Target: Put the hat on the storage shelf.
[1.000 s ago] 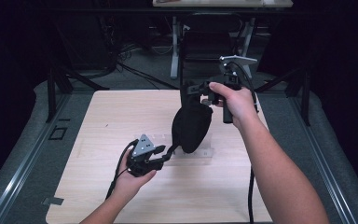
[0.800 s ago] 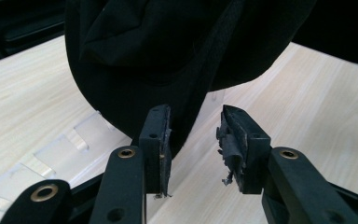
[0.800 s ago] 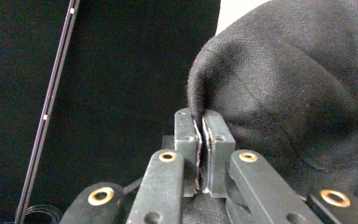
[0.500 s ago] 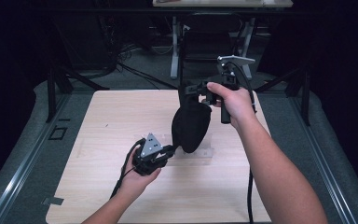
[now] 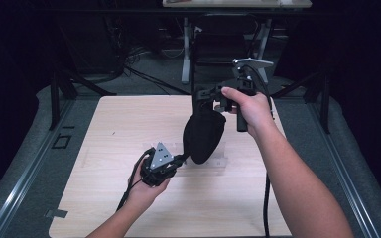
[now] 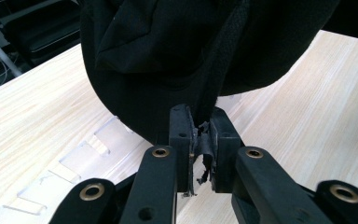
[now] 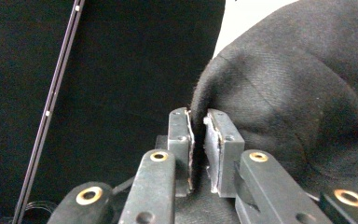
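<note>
A black cloth pouch [image 5: 203, 136] hangs above the middle of the light wooden table [image 5: 119, 124]. My right gripper [image 5: 202, 94] is at its top edge. In the right gripper view the jaws [image 7: 198, 119] have just been opening, and the pouch's fabric edge [image 7: 298, 93] still lies between them in a narrow gap. My left gripper [image 5: 182, 157] reaches the pouch's lower end from the left. Its jaws [image 6: 200, 126] have just been closing and are shut on a black cord [image 6: 219, 70] that hangs from the pouch [image 6: 168, 56].
Clear tape strips [image 6: 84, 149] are stuck to the tabletop under the pouch. Metal stand legs [image 5: 186, 49] and cables stand beyond the far edge. Grey floor mats [image 5: 25, 168] flank the table.
The left jaws have closed onto the pouch's cord. The right jaws have parted slightly at the pouch's top edge. Both hands have kept their places.
</note>
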Available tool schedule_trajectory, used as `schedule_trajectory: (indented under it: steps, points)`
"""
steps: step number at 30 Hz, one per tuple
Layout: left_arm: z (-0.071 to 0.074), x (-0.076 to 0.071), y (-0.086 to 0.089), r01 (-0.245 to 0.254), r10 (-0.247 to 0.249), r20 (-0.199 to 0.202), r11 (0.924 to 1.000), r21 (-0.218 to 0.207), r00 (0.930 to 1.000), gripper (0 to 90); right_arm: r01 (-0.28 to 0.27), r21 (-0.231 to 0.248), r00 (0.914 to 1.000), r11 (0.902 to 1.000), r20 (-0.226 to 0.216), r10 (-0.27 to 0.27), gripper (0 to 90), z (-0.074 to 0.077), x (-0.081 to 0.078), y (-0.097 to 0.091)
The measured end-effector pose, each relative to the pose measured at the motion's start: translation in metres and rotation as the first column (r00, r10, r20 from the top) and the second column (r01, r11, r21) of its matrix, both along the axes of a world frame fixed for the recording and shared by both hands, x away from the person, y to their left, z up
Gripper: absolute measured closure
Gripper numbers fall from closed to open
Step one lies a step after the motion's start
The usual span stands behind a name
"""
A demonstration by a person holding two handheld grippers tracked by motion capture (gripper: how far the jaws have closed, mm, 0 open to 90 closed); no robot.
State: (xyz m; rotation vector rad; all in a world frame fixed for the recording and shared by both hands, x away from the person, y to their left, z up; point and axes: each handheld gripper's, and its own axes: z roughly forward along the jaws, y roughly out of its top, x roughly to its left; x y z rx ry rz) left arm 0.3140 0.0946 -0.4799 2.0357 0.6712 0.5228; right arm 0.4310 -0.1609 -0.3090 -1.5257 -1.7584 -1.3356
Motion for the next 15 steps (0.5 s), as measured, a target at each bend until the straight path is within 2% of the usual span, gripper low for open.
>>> schedule_trajectory:
  steps: [6, 13, 15]
  points:
    - [-0.002, 0.000, 0.003, -0.002, 0.002, 0.004, 1.0000, -0.002, 1.0000, 83.7, 0.002, 0.014, 0.9998, 0.9999, 0.018, -0.002, 78.5, 0.006, -0.005, -0.011]
    - [-0.005, -0.001, 0.011, -0.020, 0.020, 0.001, 0.9998, 0.001, 0.9998, 85.0, 0.012, 0.003, 0.9993, 0.9999, 0.036, -0.012, 77.1, 0.007, -0.010, -0.023]
    - [-0.006, 0.000, 0.014, -0.022, 0.022, -0.003, 0.9997, -0.002, 0.9997, 85.0, 0.021, -0.013, 0.9991, 0.9997, 0.037, -0.020, 77.0, 0.006, -0.011, -0.025]
